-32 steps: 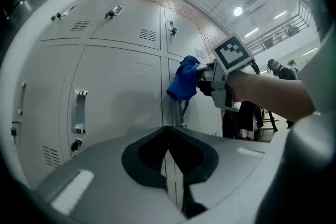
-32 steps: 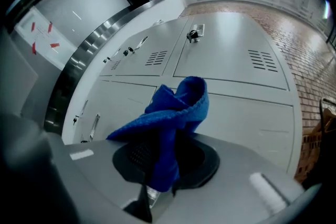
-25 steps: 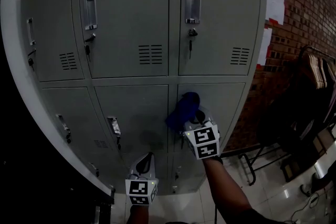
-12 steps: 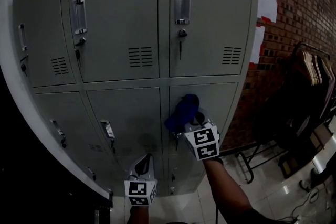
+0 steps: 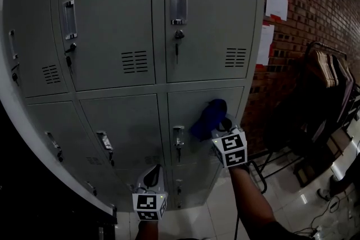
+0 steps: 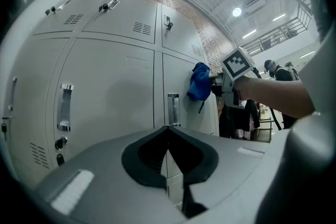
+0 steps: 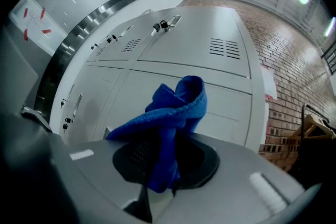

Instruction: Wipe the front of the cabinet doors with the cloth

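Up against the cabinet door [image 5: 188,103], blue cloth [image 5: 208,117] sits clamped in right hand-held gripper [image 5: 219,128].

Blue cloth [image 5: 207,118], grey cabinet doors [image 5: 214,19], red-brown brick wall [image 5: 320,3], black-and-white square-patterned marker cube [image 5: 232,149].

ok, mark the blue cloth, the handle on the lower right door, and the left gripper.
blue cloth [image 5: 209,116], head view, middle of the bunched fabric.
lower right door handle [image 5: 179,135], head view, middle of the metal pull.
left gripper [image 6: 168,129], left gripper view, where its closed jaw tips meet.
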`<action>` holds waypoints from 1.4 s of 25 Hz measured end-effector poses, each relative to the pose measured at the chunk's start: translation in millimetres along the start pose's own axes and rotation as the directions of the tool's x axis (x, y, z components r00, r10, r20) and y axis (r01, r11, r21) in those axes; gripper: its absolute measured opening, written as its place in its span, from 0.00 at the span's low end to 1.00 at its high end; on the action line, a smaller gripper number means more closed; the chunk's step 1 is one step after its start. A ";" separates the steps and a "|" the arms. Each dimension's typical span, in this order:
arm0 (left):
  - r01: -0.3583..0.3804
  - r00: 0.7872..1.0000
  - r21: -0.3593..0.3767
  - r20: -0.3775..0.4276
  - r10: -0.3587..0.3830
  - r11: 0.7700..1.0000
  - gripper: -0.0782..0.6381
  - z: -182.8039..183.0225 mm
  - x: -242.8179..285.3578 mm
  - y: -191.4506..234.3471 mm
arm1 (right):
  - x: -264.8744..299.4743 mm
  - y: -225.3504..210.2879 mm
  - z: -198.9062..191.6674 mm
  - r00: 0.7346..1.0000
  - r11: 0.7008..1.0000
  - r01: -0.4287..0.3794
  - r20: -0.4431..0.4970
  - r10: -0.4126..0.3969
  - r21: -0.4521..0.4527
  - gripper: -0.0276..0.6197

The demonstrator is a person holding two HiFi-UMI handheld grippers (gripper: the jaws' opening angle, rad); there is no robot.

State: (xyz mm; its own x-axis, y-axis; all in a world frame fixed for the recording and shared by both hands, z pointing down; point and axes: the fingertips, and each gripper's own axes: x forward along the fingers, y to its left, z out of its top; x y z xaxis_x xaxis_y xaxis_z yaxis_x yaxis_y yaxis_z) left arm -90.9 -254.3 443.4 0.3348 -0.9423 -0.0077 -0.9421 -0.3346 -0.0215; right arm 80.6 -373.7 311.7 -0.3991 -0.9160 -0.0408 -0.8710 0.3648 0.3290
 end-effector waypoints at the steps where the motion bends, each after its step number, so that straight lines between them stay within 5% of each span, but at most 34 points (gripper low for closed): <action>1: 0.001 1.000 -0.001 -0.001 -0.001 1.000 0.13 -0.7 1.3 -1.1 | -2.2 -7.9 -3.6 1.000 1.000 0.009 -0.006 -0.009 0.006 0.15; 11: 0.020 1.000 -0.005 -0.007 -0.020 1.000 0.13 -4.9 10.6 -16.0 | -19.7 -70.3 -29.0 0.995 0.992 0.093 -0.047 -0.089 0.090 0.15; 23: 0.012 1.000 -0.006 -0.015 -0.012 1.000 0.13 -8.1 6.5 -14.5 | -31.5 -96.5 -38.2 0.981 0.980 0.189 -0.065 -0.185 0.059 0.15; 35: -0.026 1.000 -0.014 -0.018 0.025 1.000 0.13 -12.6 -3.0 11.3 | -0.9 73.4 -37.1 0.995 0.992 -0.097 -0.030 0.100 0.083 0.15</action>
State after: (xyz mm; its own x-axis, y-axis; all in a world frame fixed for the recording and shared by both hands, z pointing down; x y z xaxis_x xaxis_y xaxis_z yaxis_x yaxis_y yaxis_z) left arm -102.7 -255.4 455.7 0.3105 -0.9505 0.0099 -0.9505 -0.3105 -0.0068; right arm 27.7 -352.3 370.9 -0.4753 -0.8796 0.0205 -0.8488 0.4646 0.2524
